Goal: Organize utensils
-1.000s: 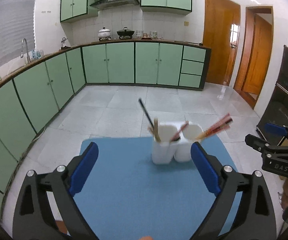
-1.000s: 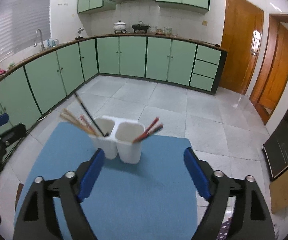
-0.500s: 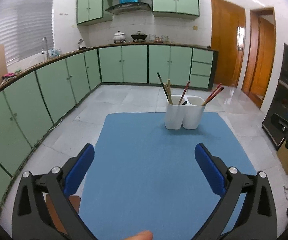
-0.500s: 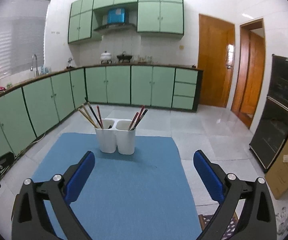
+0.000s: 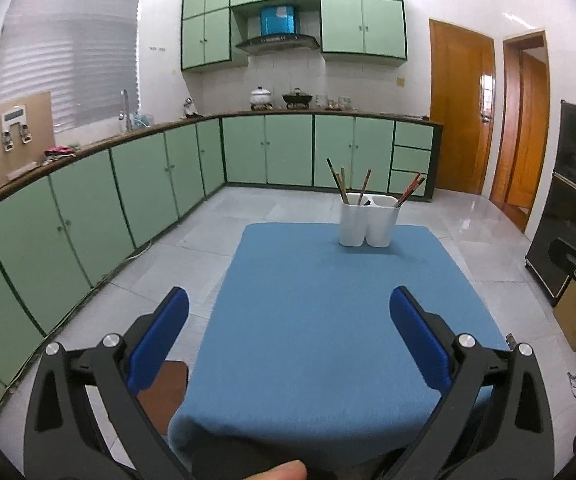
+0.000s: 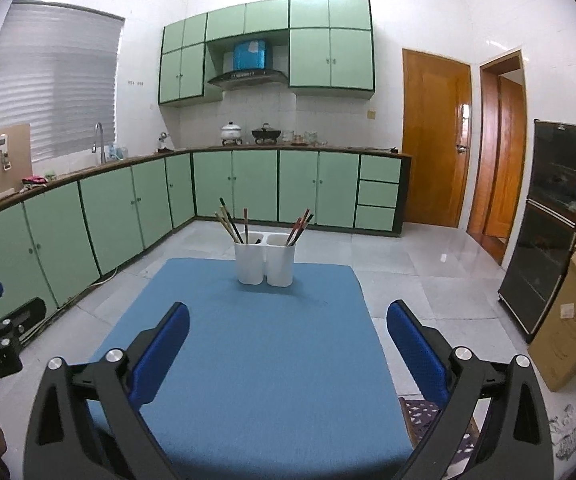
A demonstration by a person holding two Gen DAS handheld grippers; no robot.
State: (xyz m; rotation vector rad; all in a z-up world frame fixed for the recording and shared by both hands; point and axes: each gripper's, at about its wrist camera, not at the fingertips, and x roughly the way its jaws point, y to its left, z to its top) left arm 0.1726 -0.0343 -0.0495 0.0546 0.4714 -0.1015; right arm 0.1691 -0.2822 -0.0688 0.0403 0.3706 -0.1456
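Observation:
A white two-compartment utensil holder (image 5: pixel 369 220) stands upright at the far end of the blue table mat (image 5: pixel 328 320); it also shows in the right wrist view (image 6: pixel 264 258). Several chopsticks (image 5: pixel 342 182) lean in its left compartment and red ones (image 5: pixel 410 190) in its right. My left gripper (image 5: pixel 288 312) is open and empty, well back from the holder over the near part of the mat. My right gripper (image 6: pixel 288 328) is open and empty too, equally far back.
Green kitchen cabinets (image 5: pixel 128 200) run along the left and back walls. A black cabinet (image 6: pixel 552 220) and a cardboard box (image 6: pixel 572 312) stand on the right. A brown stool seat (image 5: pixel 164 392) shows beside the table's near left corner.
Both grippers have drawn back and away from the holder, which now looks smaller and farther off. Both stay open and empty.

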